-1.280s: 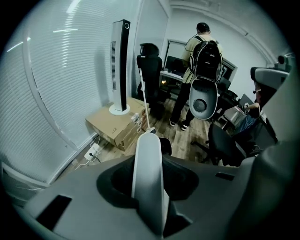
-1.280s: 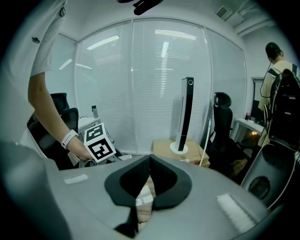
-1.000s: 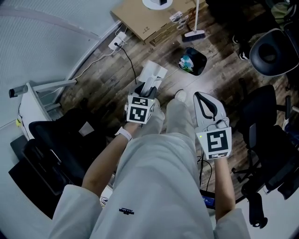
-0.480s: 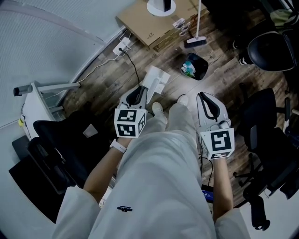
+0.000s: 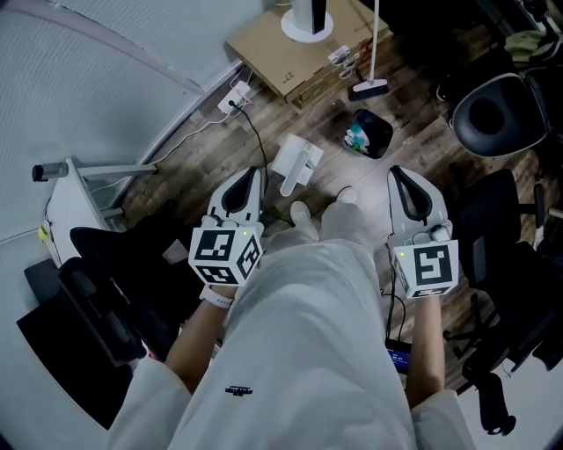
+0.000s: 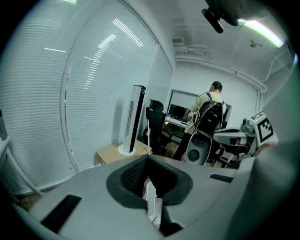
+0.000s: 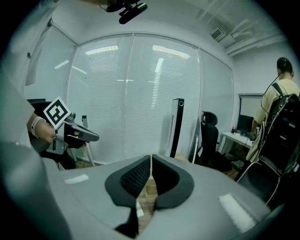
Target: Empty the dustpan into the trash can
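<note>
The white dustpan (image 5: 296, 161) lies on the wood floor, its handle pointing toward me. Right of it stands the black trash can (image 5: 373, 138) with colourful rubbish inside. My left gripper (image 5: 252, 170) hovers left of the dustpan, apart from it. Its jaws have just been closing and are shut with nothing between them. In the left gripper view the dustpan (image 6: 150, 202) shows below the shut left gripper (image 6: 147, 157). My right gripper (image 5: 397, 170) is shut and empty near my right leg; in its own view the jaws of the right gripper (image 7: 151, 156) meet.
A broom (image 5: 369, 86) leans by a cardboard box (image 5: 286, 54) with a tower fan's base (image 5: 308, 21) on it. A power strip (image 5: 230, 95) and its cable lie to the left. Office chairs (image 5: 490, 112) stand right. A person (image 6: 208, 112) stands at a far desk.
My left gripper has lifted off the dustpan's handle and its jaws went from wide open to shut. The dustpan stayed on the floor. The right gripper rose a little.
</note>
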`<state>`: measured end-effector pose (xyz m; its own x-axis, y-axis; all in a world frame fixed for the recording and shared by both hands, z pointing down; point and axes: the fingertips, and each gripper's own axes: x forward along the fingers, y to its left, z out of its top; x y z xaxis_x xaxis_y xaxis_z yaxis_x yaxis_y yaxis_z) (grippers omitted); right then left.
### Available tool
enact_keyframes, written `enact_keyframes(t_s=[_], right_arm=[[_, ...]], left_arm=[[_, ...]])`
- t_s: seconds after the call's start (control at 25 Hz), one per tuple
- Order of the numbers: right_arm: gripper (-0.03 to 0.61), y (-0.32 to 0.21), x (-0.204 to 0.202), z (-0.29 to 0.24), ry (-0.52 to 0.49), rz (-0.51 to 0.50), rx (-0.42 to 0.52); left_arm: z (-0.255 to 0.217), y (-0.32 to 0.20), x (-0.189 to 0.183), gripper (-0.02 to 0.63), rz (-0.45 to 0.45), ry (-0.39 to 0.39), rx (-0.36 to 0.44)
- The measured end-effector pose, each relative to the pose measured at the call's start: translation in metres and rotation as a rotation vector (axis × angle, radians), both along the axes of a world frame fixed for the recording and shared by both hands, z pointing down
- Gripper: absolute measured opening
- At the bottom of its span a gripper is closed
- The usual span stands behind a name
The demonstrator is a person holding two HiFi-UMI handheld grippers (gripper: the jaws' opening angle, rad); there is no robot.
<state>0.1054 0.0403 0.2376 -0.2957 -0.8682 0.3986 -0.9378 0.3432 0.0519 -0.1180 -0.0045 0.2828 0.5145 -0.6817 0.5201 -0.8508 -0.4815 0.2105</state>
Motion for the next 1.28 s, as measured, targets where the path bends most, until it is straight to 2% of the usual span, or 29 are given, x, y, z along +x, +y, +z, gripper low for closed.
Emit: enact_keyframes(t_s=[0.12,0.28,0.44,0.6,0.8,1.12,1.28], right_arm=[[0.006,0.002,-0.002,-0.013,-0.031,0.019,0.039],[0.006,0.003,-0.006,-0.028,-0.090,0.043,0.070],[0.006,0.008,-0.004,-0.044,-0.163,0.047,0.082],[0.006,0.012,-0.008,-0.058,-0.164,0.014,0.095],[0.006,0.017,-0.011,-0.064,-0.154,0.027,0.117],[0.006,0.024,-0.010,-0.063,-0.169,0.067,0.102],[-0.003,0.027,-0.011,-0.061,-0.140,0.058,0.083]], left_arm=[[-0.027,0.001,-0.006,0.006,-0.001,0.055,0.036],[-0.070,-0.002,-0.012,0.006,0.000,0.101,0.125],[-0.094,0.001,-0.009,0.006,0.016,0.134,0.162],[-0.103,0.003,-0.003,0.006,0.037,0.153,0.164],[-0.105,0.008,0.003,0.006,0.067,0.173,0.153],[-0.111,0.015,0.003,0.006,0.076,0.195,0.142],[-0.111,0.015,0.006,0.006,0.086,0.200,0.139]])
